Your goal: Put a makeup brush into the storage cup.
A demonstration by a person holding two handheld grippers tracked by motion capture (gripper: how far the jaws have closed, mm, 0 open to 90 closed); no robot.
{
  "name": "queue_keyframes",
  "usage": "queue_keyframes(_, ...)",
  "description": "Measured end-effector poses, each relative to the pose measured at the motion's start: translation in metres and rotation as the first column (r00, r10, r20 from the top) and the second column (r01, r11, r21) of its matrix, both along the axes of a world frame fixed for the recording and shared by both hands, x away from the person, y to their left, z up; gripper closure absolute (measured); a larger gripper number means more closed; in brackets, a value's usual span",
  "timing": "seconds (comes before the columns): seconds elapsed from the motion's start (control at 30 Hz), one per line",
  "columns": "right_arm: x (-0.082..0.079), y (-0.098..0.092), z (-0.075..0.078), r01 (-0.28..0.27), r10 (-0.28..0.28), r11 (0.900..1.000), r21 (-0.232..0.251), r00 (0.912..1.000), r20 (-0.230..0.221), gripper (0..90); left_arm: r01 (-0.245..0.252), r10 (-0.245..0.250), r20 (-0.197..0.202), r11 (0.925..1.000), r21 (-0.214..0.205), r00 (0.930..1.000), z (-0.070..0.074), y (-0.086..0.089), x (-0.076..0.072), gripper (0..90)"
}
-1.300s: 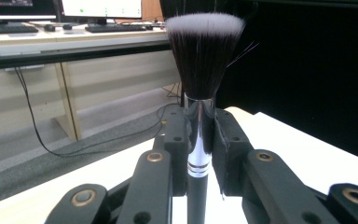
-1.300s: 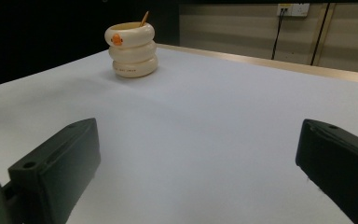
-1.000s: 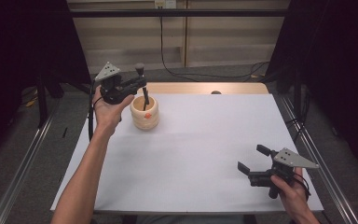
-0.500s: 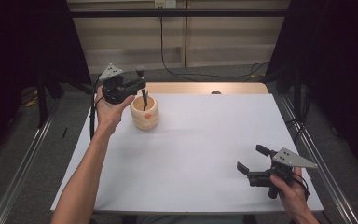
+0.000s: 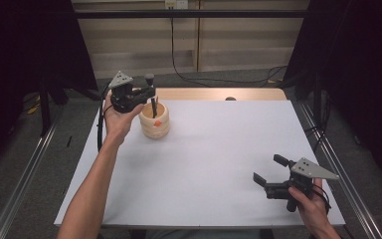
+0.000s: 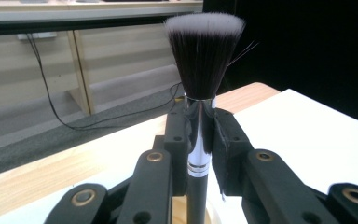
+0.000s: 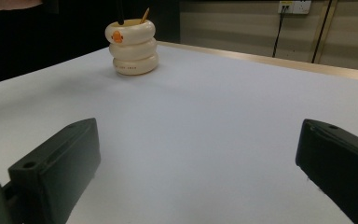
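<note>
Brush held upright over the cup at the table's far left.

The left gripper (image 5: pixel 146 94) has its fingers (image 6: pixel 179 140) pinching the brush (image 6: pixel 200 84) by its silver and black handle, bristles up, with the handle's lower end dipping into the cup (image 5: pixel 154 121). The cup, cream, ringed and marked with an orange spot, stands on the white table (image 5: pixel 214 164) just beside the left hand (image 5: pixel 117 119); a thin stick leans inside it. Well apart from the cup, at the table's near right edge, the right gripper (image 5: pixel 270 172) rests in the right hand (image 5: pixel 311 199), its fingers (image 7: pixel 56 172) spread wide with nothing between them, pointing towards the cup.
</note>
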State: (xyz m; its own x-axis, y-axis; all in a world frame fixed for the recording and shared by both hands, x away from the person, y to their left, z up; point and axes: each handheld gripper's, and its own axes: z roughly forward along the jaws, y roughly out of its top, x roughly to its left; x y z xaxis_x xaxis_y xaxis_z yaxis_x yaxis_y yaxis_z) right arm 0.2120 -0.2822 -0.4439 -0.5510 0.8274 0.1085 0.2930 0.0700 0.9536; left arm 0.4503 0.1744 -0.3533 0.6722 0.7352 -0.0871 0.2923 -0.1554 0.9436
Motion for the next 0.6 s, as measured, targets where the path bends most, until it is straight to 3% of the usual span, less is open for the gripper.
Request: queue_keyframes(0.6, 0.000, 0.001, 0.000, -0.007, 0.007, 1.0000, -0.002, 1.0000, 0.002, 0.0, -0.010, 0.010, -0.030, 0.9999, -0.005, 0.9995, -0.020, 0.001, 0.004, 77.7)
